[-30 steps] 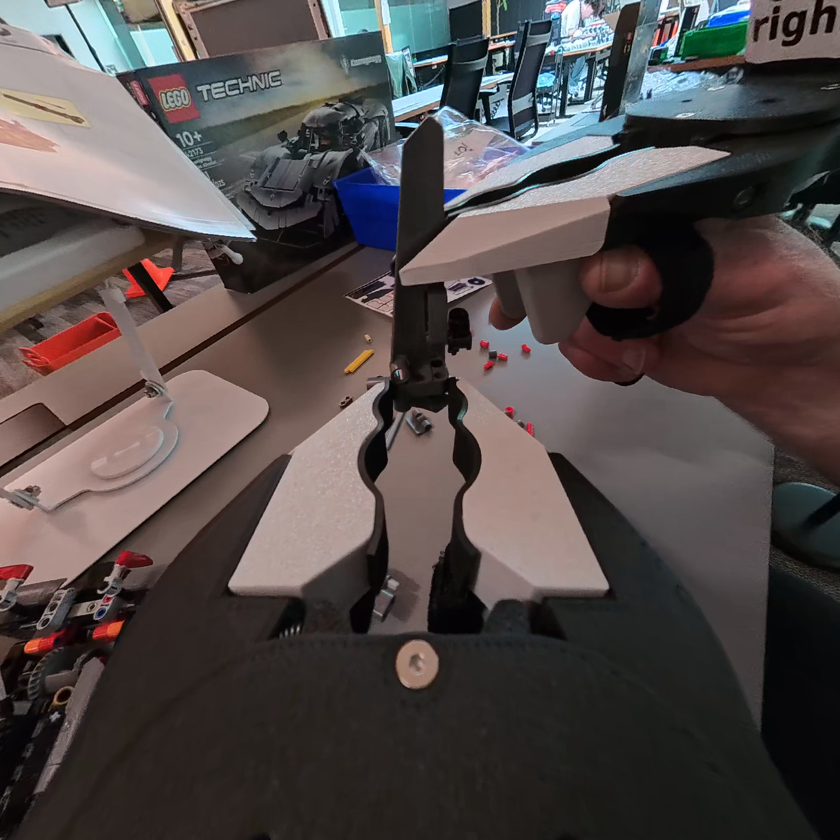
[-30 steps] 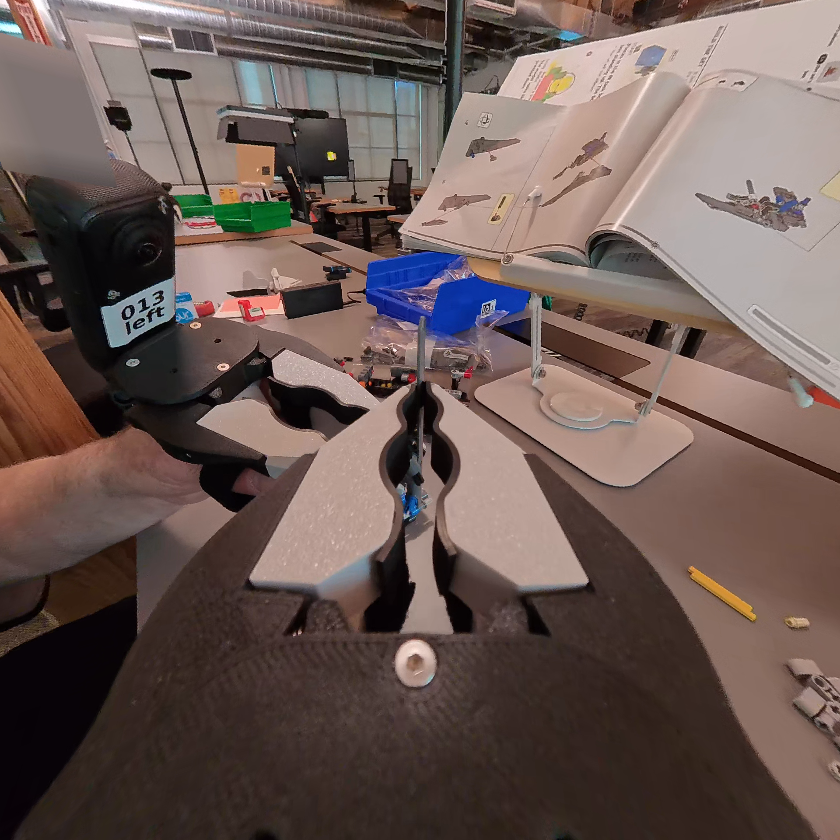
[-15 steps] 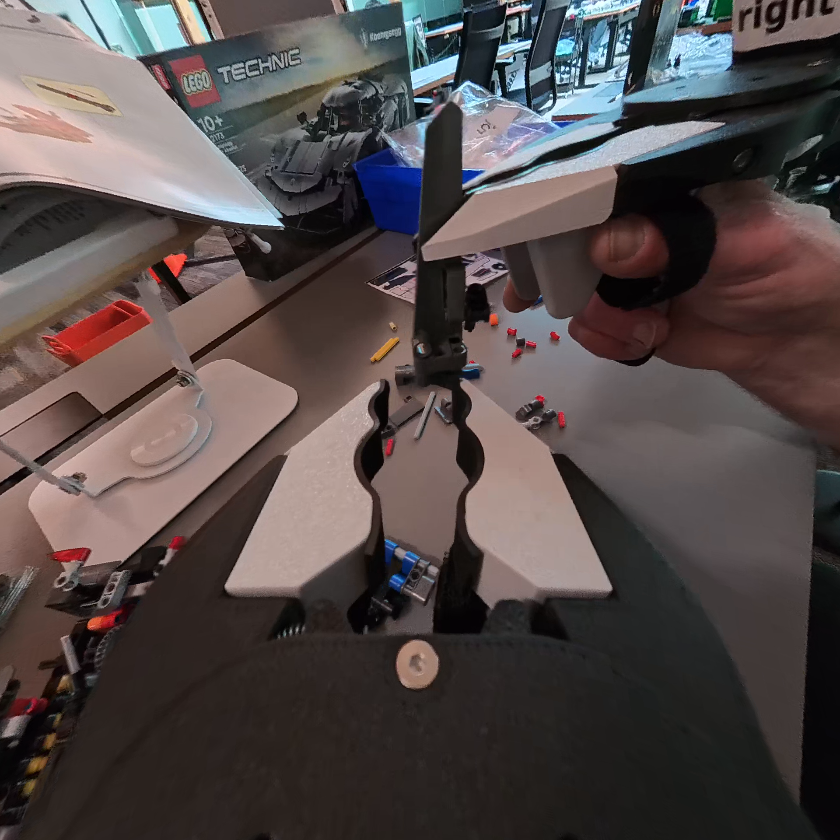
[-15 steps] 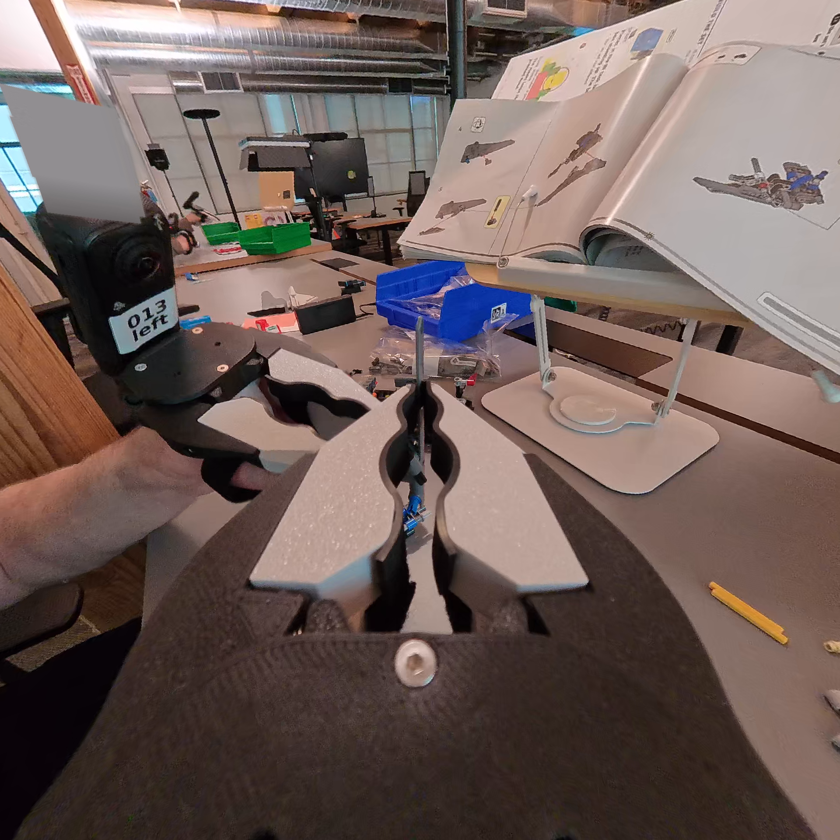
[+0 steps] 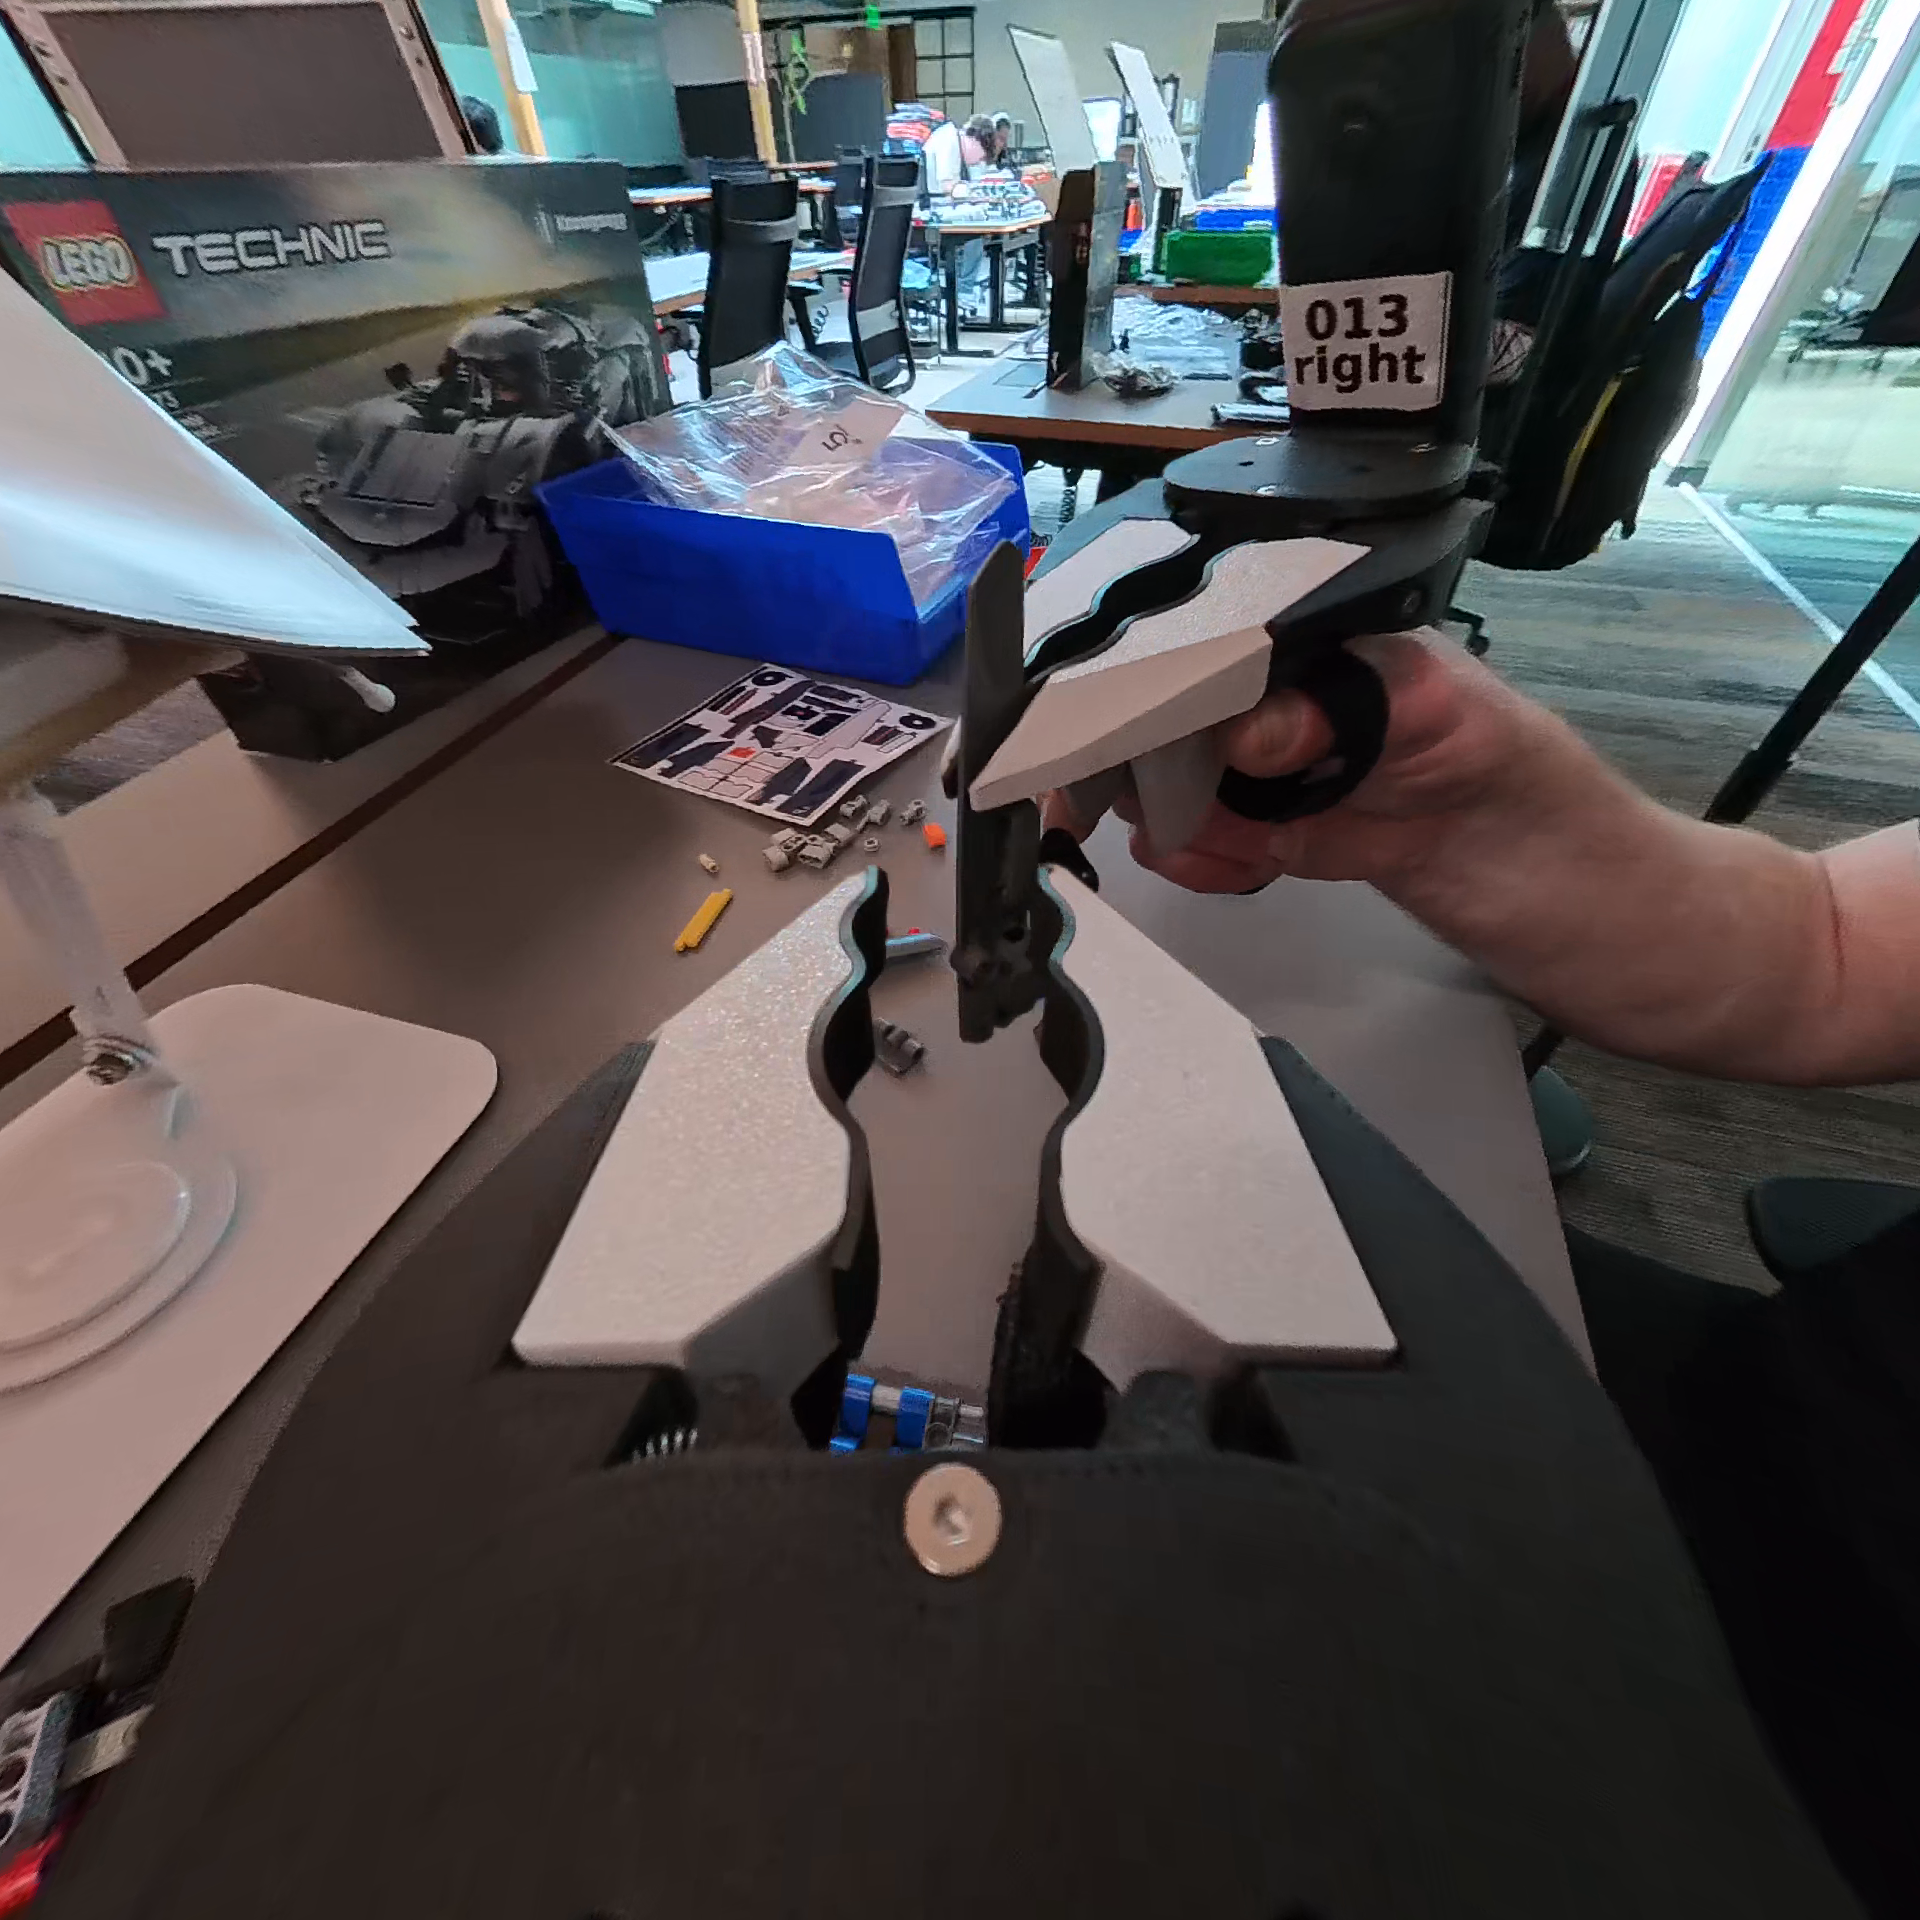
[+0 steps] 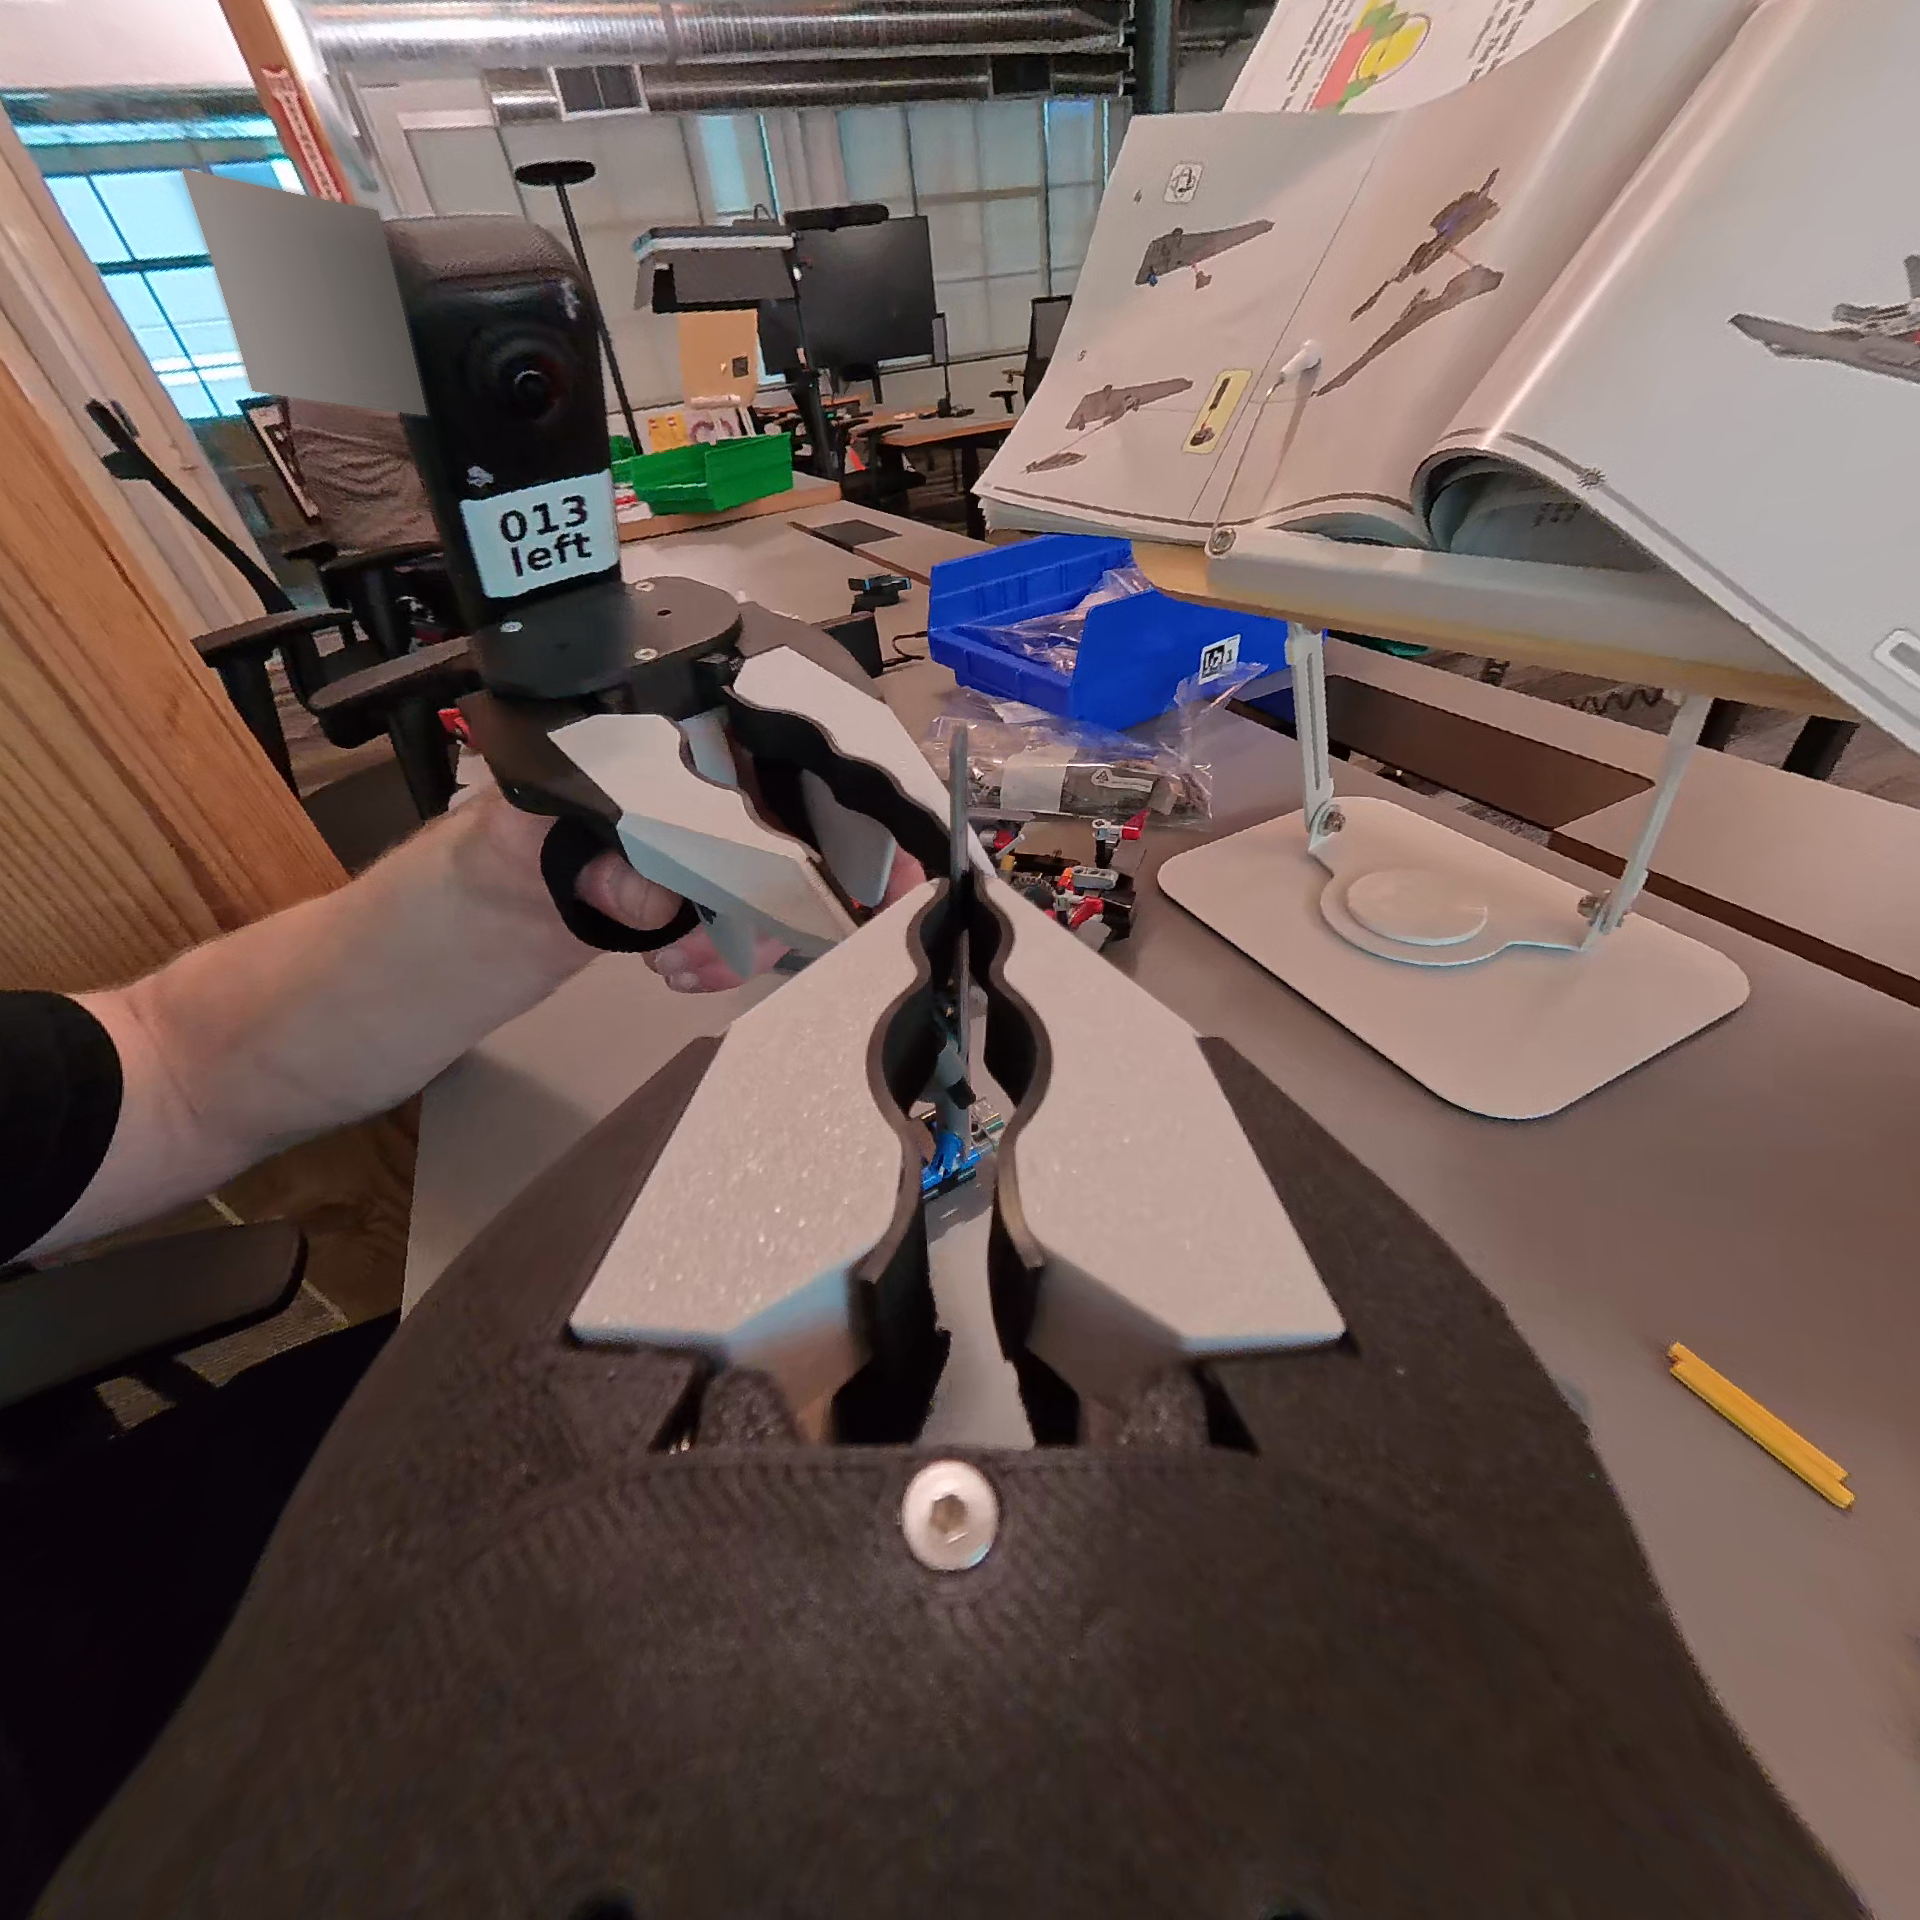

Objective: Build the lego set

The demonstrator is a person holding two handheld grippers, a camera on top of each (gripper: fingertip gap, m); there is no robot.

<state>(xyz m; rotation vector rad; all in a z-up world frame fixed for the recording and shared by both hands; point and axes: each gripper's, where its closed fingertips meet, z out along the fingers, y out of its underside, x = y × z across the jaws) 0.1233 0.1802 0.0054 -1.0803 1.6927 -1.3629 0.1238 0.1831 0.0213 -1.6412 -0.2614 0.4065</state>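
Left wrist view: the left claw [image 5: 961, 914] stands parted with a clear gap, gripping nothing, though the dark lego assembly [image 5: 992, 831] hangs between its tips. That long, upright piece is pinched by the right claw [image 6: 961, 894], whose fingers sit narrowly closed around it. Loose grey pieces [image 5: 831, 842] and a yellow rod [image 5: 703, 921] lie on the bench [image 5: 468, 883]; farther back, a sticker sheet [image 5: 779, 743] and blue bin [image 5: 769, 582].

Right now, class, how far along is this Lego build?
Early. Done: one long dark grey sub-assembly. In hand: the right gripper is shut on it, with the left gripper open around its lower end. Left: loose pieces, bagged parts and the sticker sheet.
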